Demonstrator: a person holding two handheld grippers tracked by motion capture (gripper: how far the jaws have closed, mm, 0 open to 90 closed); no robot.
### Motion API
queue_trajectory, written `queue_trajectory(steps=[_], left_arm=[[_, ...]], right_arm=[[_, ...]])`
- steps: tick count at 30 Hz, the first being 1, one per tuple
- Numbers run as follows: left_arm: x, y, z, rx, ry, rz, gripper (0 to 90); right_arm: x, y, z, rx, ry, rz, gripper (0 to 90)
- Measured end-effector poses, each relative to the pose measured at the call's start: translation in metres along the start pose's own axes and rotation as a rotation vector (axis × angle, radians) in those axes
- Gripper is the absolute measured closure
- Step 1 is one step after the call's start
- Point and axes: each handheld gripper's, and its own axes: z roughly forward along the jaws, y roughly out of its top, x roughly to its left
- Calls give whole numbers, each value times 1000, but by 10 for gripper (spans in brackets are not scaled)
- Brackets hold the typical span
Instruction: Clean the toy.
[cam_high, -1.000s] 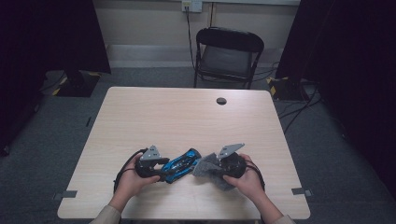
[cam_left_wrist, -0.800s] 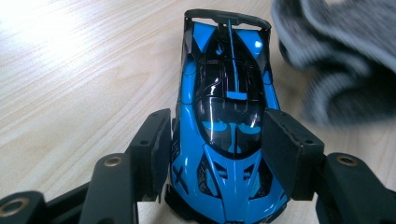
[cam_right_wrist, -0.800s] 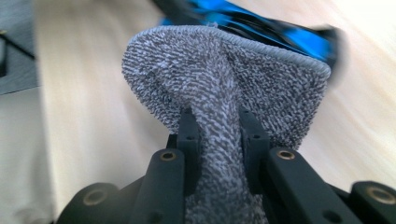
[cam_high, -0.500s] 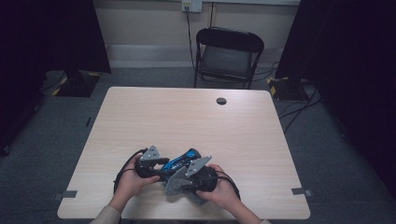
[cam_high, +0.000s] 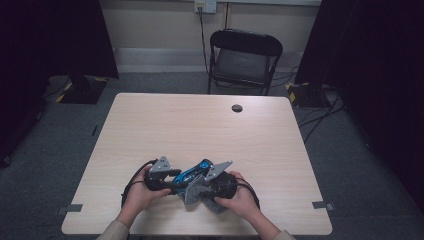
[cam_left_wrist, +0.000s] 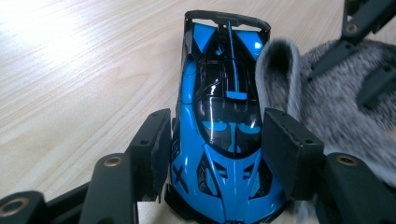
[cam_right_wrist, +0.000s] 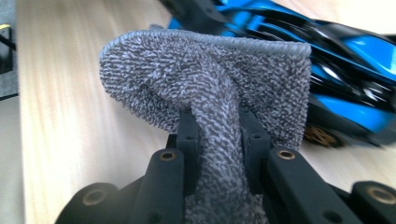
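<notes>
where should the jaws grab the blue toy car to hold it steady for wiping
Across its flanks near the nose, coming from the front: the blue toy car is long and narrow, so its sides fit between the left gripper jaws, leaving roof and tail open to the grey cloth.

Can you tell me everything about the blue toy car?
The blue toy car is a shiny, plastic-looking racer, bright blue with black panels, a dark glassy cabin and a black rear wing. It sits on the wooden table, near the person's edge. The left gripper clamps its sides, and a fuzzy grey cloth, pinched by the right gripper, lies against one flank.
</notes>
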Motion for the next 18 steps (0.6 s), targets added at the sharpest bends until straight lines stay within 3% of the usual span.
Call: queue_trajectory(steps=[9, 18], left_arm=[[0, 0, 0, -2, -1, -1, 436], [1, -1, 0, -5, -4, -2, 436]], right_arm=[[-20, -11, -15, 1, -48, 48, 749], [-27, -15, -21, -2, -62, 73, 749]])
